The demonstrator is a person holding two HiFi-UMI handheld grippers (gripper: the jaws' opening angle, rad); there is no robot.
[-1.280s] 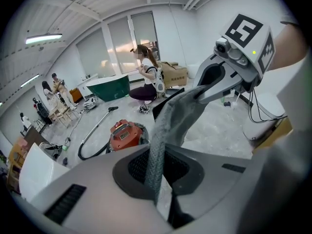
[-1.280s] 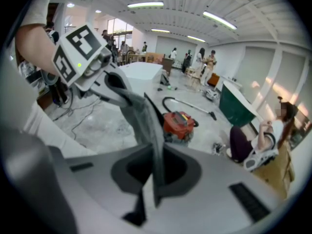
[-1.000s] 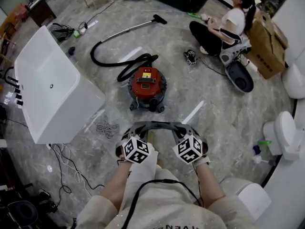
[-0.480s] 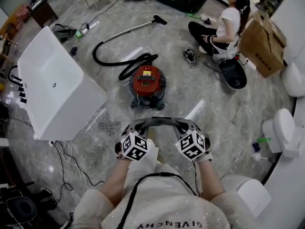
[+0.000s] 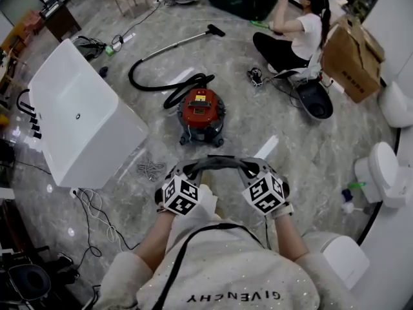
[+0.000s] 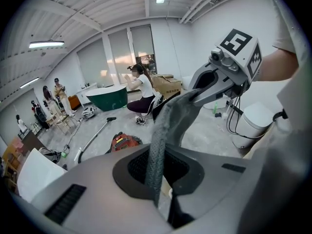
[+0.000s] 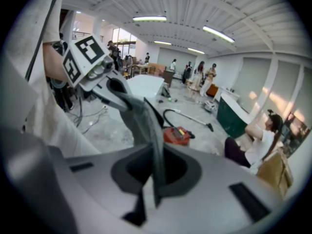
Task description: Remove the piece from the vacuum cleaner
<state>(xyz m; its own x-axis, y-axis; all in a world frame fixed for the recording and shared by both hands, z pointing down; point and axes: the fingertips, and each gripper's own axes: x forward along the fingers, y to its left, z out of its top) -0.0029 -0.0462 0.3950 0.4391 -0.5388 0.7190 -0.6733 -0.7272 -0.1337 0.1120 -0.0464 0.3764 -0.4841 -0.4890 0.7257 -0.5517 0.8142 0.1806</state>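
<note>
The left gripper (image 5: 185,171) and right gripper (image 5: 253,169) each clamp an end of a dark grey mesh band (image 5: 219,162) (arched between them); the red canister vacuum cleaner (image 5: 202,112) stands beyond both, well apart.

GIVENCHY, seen upside down, on the person's shirt (image 5: 232,271)

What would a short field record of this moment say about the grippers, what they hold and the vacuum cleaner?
left gripper: shut on one end of the grey piece
right gripper: shut on its other end
grey piece: arched between both grippers, off the floor
vacuum cleaner: red, on the floor ahead, apart from the piece
black hose: looped on the floor beyond the vacuum cleaner
surroundings: white bathtub at left; seated person far right
</note>
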